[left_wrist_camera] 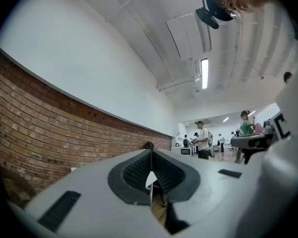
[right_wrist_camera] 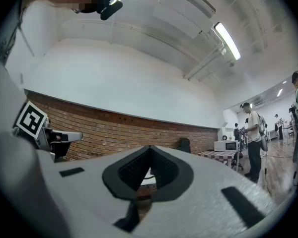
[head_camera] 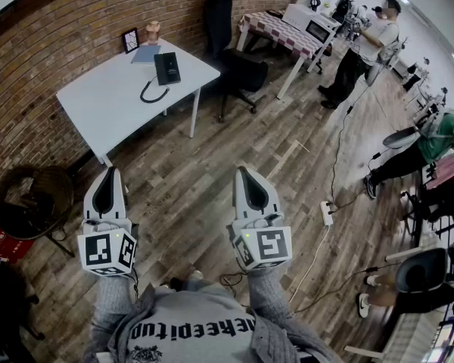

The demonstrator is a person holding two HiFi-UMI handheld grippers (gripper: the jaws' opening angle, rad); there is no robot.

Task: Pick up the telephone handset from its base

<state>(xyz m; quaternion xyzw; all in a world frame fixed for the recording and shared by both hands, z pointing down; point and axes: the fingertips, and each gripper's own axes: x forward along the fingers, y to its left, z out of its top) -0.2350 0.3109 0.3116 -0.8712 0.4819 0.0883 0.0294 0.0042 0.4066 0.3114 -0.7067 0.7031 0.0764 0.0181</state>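
Head view has you standing on the wooden floor with both tools held out in front of you, about level with each other and well apart. Your left gripper has its jaws pressed together at the tips, with nothing between them. Your right gripper is the same: tips meeting and empty. Each gripper view confirms it, showing only the dark ribbed pads closing to a point with a small hollow behind them. The telephone handset is far from both grippers, up ahead and a little to the left, on the white tabletop that stands against the brick wall. From here it reads as one dark block with its base, too small for you to tell the two apart. A black cord loops on the tabletop just in front of that block, on the side nearer you. Behind it lie a blue folder and a small picture frame. Your left gripper points roughly toward the near end of the tabletop, while your right gripper points past it toward open floor. Right gripper view catches a sliver of the white tabletop through the hollow between its pads.
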